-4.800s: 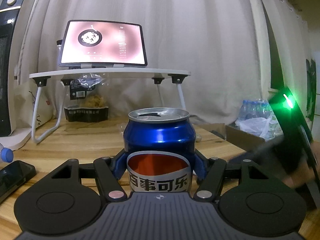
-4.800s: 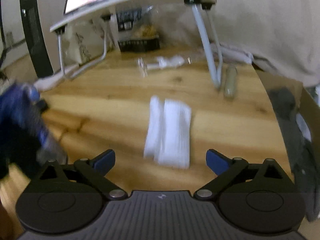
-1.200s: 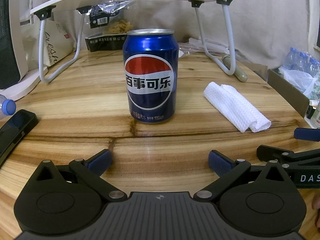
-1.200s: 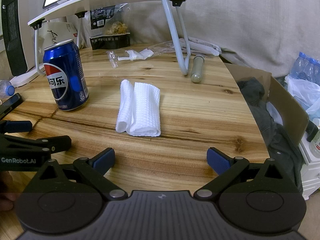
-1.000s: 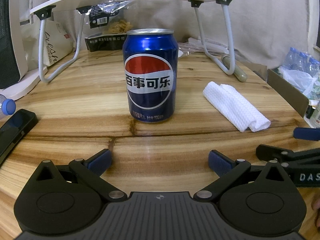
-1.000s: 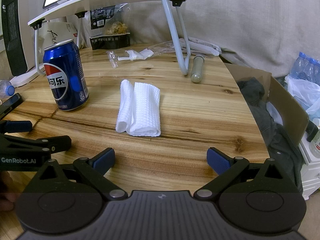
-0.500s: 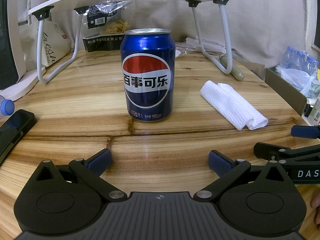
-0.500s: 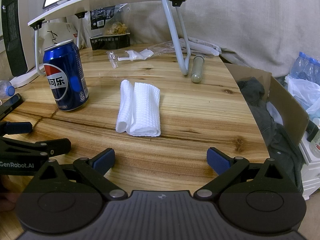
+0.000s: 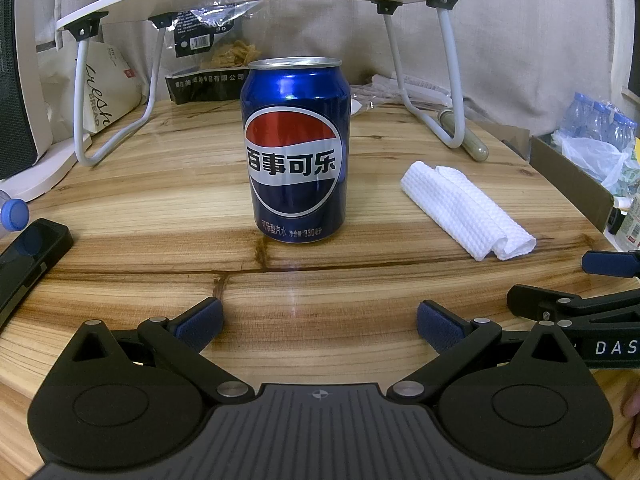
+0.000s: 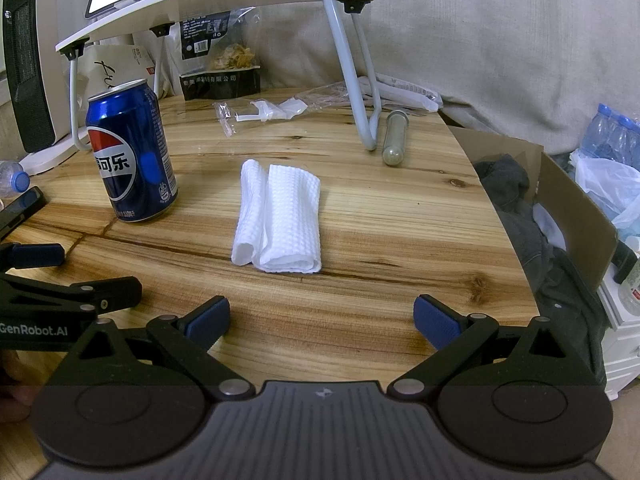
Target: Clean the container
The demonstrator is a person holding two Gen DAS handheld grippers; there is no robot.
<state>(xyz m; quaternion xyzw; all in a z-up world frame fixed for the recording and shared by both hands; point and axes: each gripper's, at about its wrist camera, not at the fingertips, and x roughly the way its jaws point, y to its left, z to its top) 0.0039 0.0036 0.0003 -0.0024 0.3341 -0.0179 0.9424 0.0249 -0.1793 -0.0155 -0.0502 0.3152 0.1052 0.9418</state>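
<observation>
A blue Pepsi can [image 9: 297, 150] stands upright on the wooden table [image 9: 160, 184]; it also shows in the right wrist view [image 10: 132, 152]. A folded white cloth [image 9: 468, 210] lies to its right, and shows in the right wrist view [image 10: 280, 218]. My left gripper [image 9: 318, 322] is open and empty, a short way in front of the can. My right gripper [image 10: 322, 318] is open and empty, in front of the cloth. Each gripper shows at the edge of the other's view.
A white folding laptop stand [image 9: 448, 80] straddles the back of the table, with snack bags [image 9: 208, 76] under it. A phone [image 9: 28, 260] lies at the left. A glass tube [image 10: 394, 142] lies by the stand's leg. A cardboard box [image 10: 560, 208] sits past the right edge.
My left gripper has let go of the can, which now stands on the table, and in the last second has edged slightly closer to it. The right gripper has barely moved.
</observation>
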